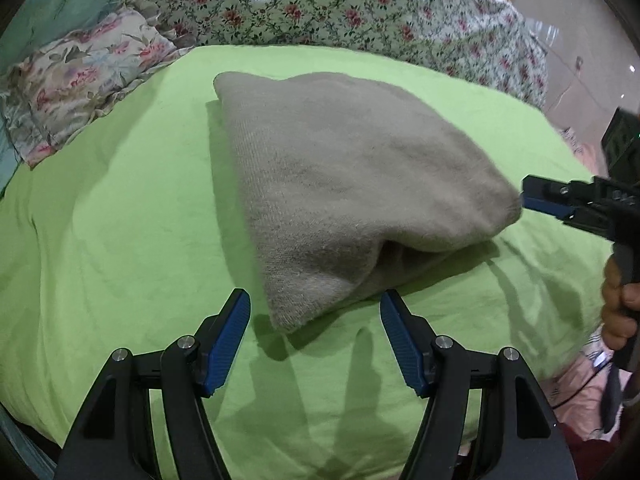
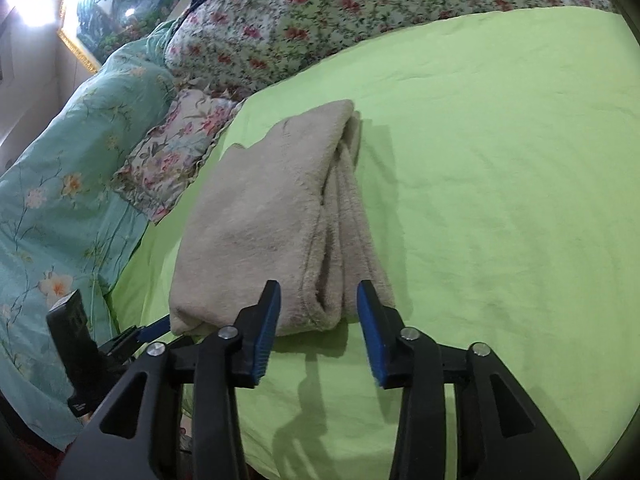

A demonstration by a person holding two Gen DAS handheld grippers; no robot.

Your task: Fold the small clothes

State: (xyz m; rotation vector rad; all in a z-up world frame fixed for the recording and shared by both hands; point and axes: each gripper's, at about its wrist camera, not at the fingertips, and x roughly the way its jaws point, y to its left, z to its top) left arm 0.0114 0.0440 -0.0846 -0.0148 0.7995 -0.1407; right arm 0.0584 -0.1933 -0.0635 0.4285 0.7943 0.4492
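Left wrist view: left gripper [image 1: 315, 312] jaws spread, garment [image 1: 340, 184] folded at 12 o'clock on bed [image 1: 120, 240]. Right gripper [image 2: 318, 304] jaws spread, straddling its layered edge, likely for another fold.

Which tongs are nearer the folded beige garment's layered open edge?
Right. The right tongs straddle the beige garment's layered edge, open. The left tongs sit open at an adjacent corner.
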